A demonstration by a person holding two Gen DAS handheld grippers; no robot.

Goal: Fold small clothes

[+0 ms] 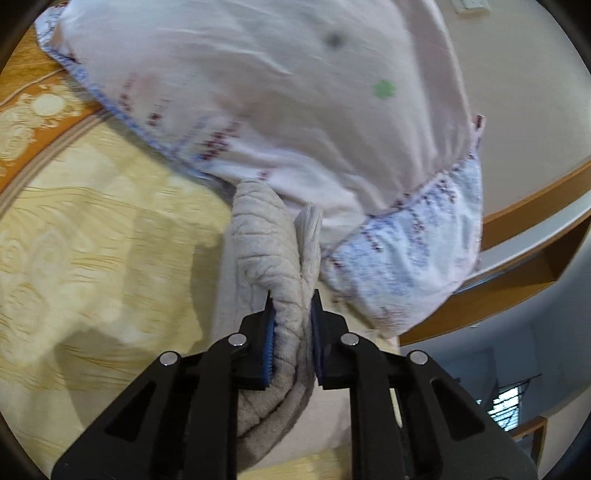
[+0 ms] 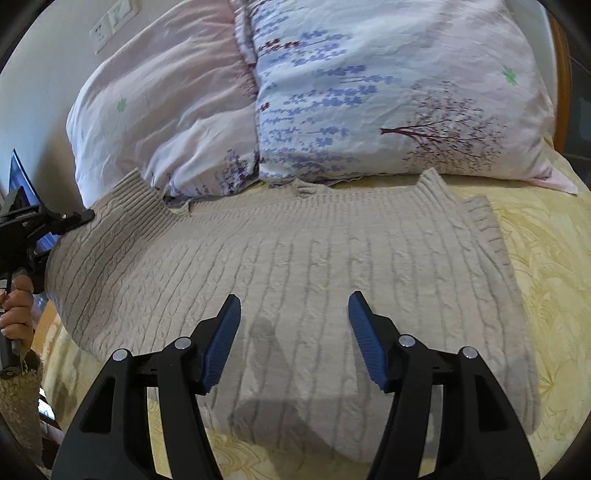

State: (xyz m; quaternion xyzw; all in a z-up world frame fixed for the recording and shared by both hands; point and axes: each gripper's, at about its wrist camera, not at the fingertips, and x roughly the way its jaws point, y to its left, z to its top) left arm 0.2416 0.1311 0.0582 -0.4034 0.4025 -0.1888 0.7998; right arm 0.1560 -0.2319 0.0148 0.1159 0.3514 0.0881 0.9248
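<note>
A beige cable-knit sweater vest [image 2: 295, 266] lies spread flat on the bed, its ribbed neck and armholes toward the pillows. My right gripper [image 2: 293, 306] is open and empty, hovering just above the middle of the vest. My left gripper [image 1: 291, 306] is shut on a bunched fold of the vest [image 1: 269, 243], and it shows in the right wrist view [image 2: 79, 218] at the vest's far left corner, lifting that edge slightly.
Two floral pillows [image 2: 388, 96] lie against the head of the bed, touching the vest's top edge. A yellow patterned bedspread [image 2: 546, 266] covers the bed. A wooden headboard [image 1: 535, 206] and a wall with sockets [image 2: 110, 22] are behind.
</note>
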